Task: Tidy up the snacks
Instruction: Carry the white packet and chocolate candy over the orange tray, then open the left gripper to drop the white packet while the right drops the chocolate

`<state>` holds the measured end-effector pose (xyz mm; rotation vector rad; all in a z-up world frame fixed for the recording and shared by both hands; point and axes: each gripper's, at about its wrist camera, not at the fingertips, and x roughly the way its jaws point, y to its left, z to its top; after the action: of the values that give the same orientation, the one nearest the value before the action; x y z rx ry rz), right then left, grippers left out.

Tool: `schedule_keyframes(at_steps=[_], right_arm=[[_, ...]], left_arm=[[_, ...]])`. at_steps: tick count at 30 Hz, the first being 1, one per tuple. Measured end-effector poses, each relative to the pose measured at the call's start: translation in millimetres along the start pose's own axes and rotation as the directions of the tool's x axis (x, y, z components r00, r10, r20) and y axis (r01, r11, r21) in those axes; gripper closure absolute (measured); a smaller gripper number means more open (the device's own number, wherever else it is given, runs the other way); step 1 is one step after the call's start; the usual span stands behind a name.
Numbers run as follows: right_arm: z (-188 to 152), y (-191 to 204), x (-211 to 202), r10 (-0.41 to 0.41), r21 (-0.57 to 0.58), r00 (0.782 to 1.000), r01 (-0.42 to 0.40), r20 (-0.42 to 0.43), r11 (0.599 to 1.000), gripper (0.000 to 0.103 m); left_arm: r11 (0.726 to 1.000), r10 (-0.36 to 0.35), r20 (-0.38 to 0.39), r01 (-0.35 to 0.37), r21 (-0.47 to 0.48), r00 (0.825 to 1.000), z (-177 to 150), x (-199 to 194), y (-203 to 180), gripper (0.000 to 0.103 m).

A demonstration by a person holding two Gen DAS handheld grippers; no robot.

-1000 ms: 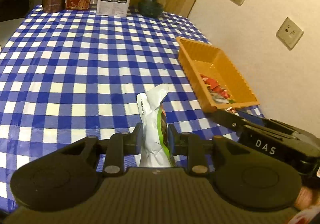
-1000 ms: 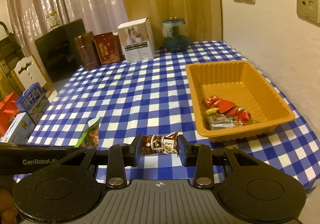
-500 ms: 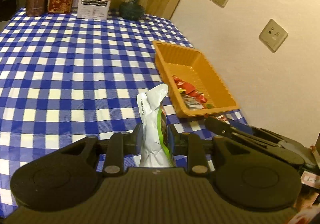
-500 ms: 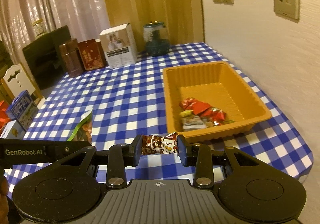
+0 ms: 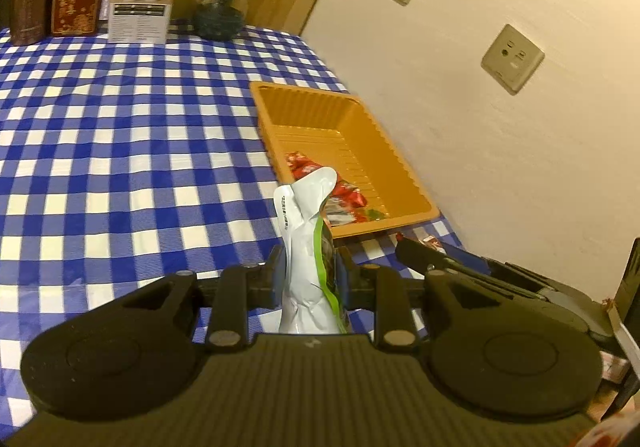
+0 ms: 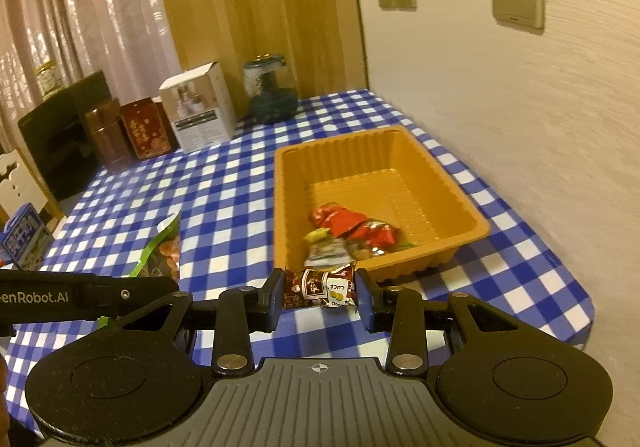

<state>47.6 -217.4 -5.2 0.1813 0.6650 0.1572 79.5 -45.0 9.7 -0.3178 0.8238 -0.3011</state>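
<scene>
Left tongs [image 5: 308,279] grip white pouch [image 5: 306,247]; right tongs [image 6: 319,293] grip, seemingly, chocolate packet [image 6: 319,285].

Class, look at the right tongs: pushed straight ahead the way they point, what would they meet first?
Probably the near wall of the tray. The right tongs, shut on a candy, point at it; depth is hard to judge.

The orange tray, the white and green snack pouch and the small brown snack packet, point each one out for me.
orange tray [image 6: 472,225]: right wrist view, near right rim.
white and green snack pouch [image 5: 306,247]: left wrist view, white face between the fingers.
small brown snack packet [image 6: 318,285]: right wrist view, middle of wrapper.
</scene>
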Motion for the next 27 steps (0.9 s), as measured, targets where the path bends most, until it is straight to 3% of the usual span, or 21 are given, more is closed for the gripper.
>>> schedule_keyframes(at_steps=[14, 27], right_arm=[[6, -37, 0, -0.049, 0.042, 0.999, 0.048, 0.011, 0.998, 0.065], [33, -63, 18, -0.062, 0.031, 0.998, 0.061, 0.027, 0.998, 0.065]], left_arm=[[0.999, -0.029, -0.017, 0.03, 0.031, 0.999, 8, 22, -26, 0.08], [0.998, -0.046, -0.027, 0.047, 0.03, 0.999, 31, 56, -42, 0.08]])
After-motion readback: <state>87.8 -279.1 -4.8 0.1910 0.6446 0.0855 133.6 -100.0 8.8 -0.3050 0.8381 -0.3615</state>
